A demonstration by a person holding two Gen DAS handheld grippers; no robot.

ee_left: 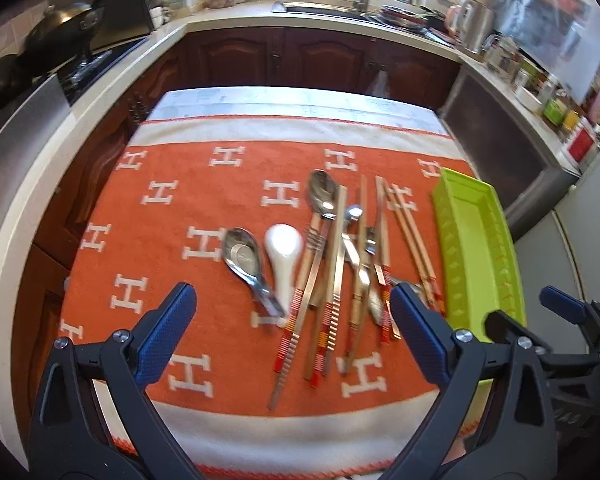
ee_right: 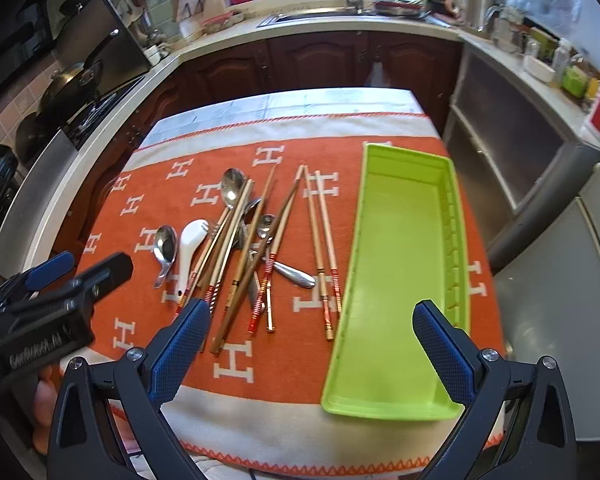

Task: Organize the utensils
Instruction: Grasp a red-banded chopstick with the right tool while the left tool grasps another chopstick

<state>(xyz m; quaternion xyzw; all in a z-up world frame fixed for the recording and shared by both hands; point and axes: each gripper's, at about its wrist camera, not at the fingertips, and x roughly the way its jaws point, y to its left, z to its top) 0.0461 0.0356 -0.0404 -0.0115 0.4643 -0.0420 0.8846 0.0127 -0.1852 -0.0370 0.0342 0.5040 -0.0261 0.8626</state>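
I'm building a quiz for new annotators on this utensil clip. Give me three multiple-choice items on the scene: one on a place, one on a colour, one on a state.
1. Where does the green tray lie relative to the utensil pile?
A. Left of it
B. Right of it
C. On top of it

2. What colour is the ceramic spoon beside the short metal spoon?
A. White
B. Blue
C. Black

3. What is the state of the tray?
A. Full of chopsticks
B. Holding one spoon
C. Empty

Answers:
1. B, as the right wrist view shows the tray on the cloth to the right of the pile.
2. A, as its bowl and handle are plainly white.
3. C, as its bare green floor shows in both views; the left claw and right claw are both open and hold nothing.
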